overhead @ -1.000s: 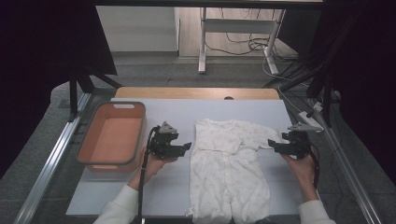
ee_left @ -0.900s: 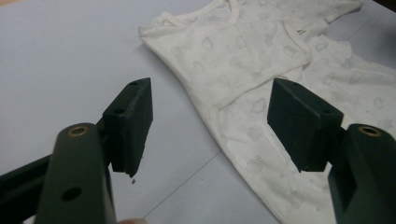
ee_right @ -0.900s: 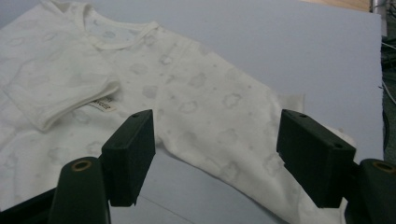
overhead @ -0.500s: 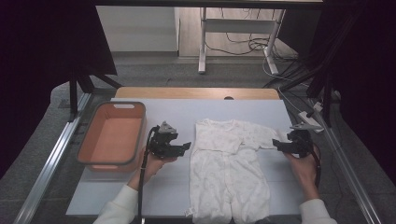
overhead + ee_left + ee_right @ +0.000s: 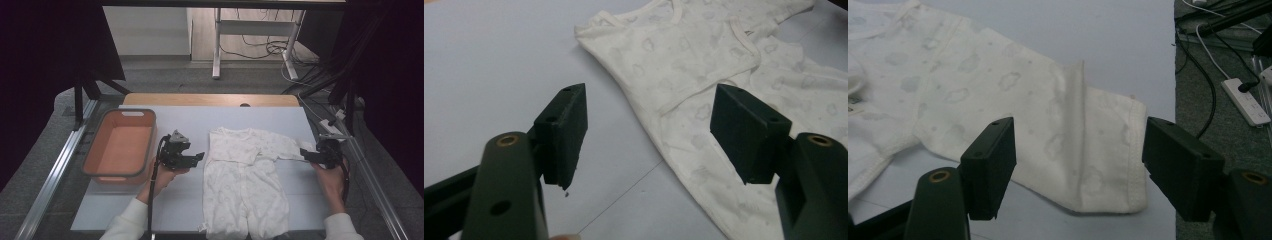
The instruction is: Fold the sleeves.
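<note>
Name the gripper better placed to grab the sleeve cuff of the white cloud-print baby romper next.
Right. The right gripper is open with the sleeve cuff of the white cloud-print baby romper lying between its jaws. The left gripper, also open, hovers beside the romper's other edge, far from that cuff.

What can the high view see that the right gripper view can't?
The high view alone takes in the orange basket, the left tool held open beside the baby suit, and both of the person's hands. The right gripper view alone gives a close look at the sleeve's stitched cuff and a white power strip on the floor. Both share the baby suit, the white table and the right tool, open at the sleeve end.
</note>
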The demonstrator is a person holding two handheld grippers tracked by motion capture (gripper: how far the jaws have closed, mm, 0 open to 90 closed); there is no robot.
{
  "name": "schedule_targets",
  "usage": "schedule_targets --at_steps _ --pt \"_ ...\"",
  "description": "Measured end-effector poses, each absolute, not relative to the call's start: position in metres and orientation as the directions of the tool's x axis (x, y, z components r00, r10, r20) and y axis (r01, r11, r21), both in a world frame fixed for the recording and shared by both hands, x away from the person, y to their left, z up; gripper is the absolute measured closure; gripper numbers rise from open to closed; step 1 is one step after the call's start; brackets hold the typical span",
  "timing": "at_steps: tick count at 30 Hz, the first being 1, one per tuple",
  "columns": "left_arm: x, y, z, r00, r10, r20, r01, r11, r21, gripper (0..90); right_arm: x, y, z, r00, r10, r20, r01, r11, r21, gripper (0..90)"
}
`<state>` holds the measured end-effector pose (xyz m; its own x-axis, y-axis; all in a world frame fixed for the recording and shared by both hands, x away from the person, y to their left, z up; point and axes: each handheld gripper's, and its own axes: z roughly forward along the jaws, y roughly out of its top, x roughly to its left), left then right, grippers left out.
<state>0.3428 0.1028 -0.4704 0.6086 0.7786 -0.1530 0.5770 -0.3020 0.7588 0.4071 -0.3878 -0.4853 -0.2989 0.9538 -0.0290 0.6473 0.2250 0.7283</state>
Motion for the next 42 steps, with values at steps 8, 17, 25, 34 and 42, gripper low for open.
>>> schedule_targets --at_steps 8,17,25,34,42 --pt "0.343 0.102 -0.471 0.608 0.779 -0.153 0.58 -0.304 0.756 32.0 0.414 -0.392 -0.491 -0.286 0.958 -0.035 0.668 0.225 0.709 31.4" --pt "0.343 0.103 -0.471 0.607 0.78 -0.154 0.579 -0.301 0.757 32.0 0.418 -0.398 -0.495 -0.263 0.964 -0.036 0.677 0.211 0.705 32.5" --pt "0.343 0.103 -0.472 0.607 0.78 -0.153 0.58 -0.303 0.756 32.0 0.419 -0.406 -0.501 -0.23 0.973 -0.035 0.704 0.191 0.684 33.5" --pt "0.343 0.102 -0.472 0.608 0.78 -0.15 0.579 -0.306 0.756 32.0 0.421 -0.405 -0.506 -0.226 0.974 -0.013 0.73 0.178 0.66 49.6" --pt "0.343 0.102 -0.472 0.609 0.779 -0.147 0.578 -0.309 0.755 32.0 0.419 -0.398 -0.505 -0.303 0.953 0.015 0.724 0.22 0.653 83.2"
